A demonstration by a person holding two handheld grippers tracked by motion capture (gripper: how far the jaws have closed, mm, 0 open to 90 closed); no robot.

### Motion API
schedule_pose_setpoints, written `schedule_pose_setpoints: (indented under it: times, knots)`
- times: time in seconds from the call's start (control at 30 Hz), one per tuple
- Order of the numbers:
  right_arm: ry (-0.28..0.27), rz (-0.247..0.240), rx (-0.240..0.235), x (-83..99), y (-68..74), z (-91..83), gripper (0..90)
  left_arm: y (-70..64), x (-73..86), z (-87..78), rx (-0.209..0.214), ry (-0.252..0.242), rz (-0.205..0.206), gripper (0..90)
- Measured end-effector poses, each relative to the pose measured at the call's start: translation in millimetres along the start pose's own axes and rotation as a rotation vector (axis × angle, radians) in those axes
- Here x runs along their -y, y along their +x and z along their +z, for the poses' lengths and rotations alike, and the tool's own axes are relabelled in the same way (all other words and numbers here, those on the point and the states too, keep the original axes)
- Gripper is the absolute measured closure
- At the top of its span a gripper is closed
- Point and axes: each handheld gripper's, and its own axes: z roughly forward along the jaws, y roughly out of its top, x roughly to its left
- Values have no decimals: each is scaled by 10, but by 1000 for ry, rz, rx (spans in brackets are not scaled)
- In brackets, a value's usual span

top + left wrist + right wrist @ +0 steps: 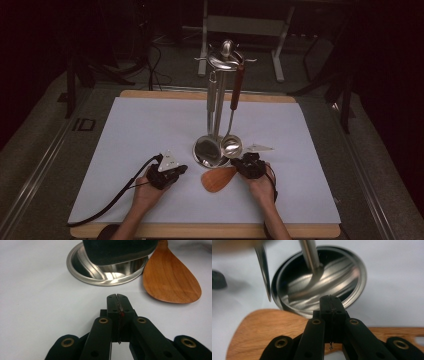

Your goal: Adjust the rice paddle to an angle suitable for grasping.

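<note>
- The wooden spatula point(218, 179) lies flat on the white sheet point(140, 130) that covers the desk point(200, 231), between the two hands and just in front of the round steel base point(207, 155) of the utensil stand point(222, 60).
- Its blade is broad and rounded, a warm orange-brown with fine grain visible in the left tool view point(172, 277); its edge sits just beside the base rim, and contact cannot be judged.
- In the right tool view the blade point(269, 327) runs into a narrower handle with a slot near the right edge.
- The right tool point(243, 163) sits over the handle end; its jaws are pressed together above the wood with nothing seen between them, though the view is too close to be sure.
- The left tool point(181, 170) rests on the sheet near the blade's tip, jaws shut and empty, apart from the spatula.
- A ladle point(231, 145) and a second utensil point(212, 115) hang from the stand.
</note>
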Motion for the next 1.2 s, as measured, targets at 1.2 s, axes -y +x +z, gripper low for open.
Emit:
schedule_pose_setpoints:
  times: [1.2]
  knots:
    - [77,-74,8,145,-37,-429,900,-122,-111,175,52,17,26,900]
